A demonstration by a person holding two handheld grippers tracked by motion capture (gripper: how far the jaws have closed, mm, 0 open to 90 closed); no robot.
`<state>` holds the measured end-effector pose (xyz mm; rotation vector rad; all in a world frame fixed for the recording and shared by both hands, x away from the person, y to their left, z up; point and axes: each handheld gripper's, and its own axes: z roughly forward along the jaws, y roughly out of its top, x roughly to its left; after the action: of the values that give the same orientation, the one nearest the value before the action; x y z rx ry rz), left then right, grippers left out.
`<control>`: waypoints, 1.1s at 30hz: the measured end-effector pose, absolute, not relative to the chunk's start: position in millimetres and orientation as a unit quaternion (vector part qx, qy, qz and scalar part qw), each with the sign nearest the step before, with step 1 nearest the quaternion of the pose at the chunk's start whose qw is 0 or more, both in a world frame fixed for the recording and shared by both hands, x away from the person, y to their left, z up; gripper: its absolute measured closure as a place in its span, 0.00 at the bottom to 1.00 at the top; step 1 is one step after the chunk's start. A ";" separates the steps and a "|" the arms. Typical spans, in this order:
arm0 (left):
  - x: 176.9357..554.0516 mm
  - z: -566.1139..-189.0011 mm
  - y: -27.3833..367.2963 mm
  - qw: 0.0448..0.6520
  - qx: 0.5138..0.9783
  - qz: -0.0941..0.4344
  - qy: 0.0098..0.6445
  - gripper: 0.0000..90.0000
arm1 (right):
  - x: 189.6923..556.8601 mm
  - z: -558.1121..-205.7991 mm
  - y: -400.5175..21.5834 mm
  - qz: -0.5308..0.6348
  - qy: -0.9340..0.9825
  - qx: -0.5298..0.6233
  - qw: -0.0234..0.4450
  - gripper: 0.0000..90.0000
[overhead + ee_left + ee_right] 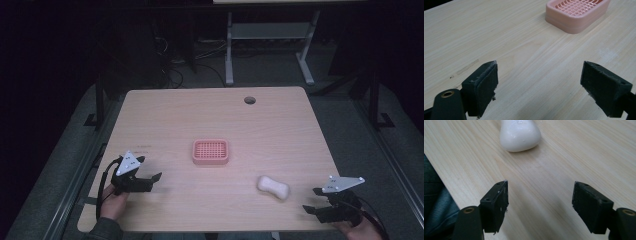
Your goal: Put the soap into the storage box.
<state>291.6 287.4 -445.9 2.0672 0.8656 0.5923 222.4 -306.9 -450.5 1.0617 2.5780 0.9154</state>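
A pink soap dish (pixel 210 151) with a grid top sits near the middle of the wooden table (pixel 210 115). A white bar of soap (pixel 273 187) lies to its right, nearer the front edge. My left gripper (pixel 150 176) rests at the front left, open and empty, and the soap dish (pixel 576 13) lies ahead of its jaws. My right gripper (pixel 312 200) sits at the front right corner, open and empty. The soap (pixel 519 134) lies just beyond its jaws, a little left of centre, apart from them.
A round cable hole (pixel 249 100) is at the table's back right. The table's front edge (pixel 454 187) runs close to the left of my right gripper (pixel 540 205), with clothing below it. Desk legs (pixel 229 50) and cables stand on the dark floor behind.
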 end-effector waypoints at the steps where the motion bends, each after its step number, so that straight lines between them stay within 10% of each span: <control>1: 291.6 -445.9 287.5 0.400 0.817 0.234 0.342 0.15 | 223.1 -450.3 -305.7 0.311 0.875 0.357 0.102 0.31; 33: 291.2 -446.3 291.2 0.406 0.809 0.235 0.354 0.15 | 257.1 -422.0 -251.2 0.252 0.920 0.284 0.093 0.31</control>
<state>291.2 291.2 -446.3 2.0423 0.8923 0.5926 257.1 -251.2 -422.0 0.8426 2.7327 0.7490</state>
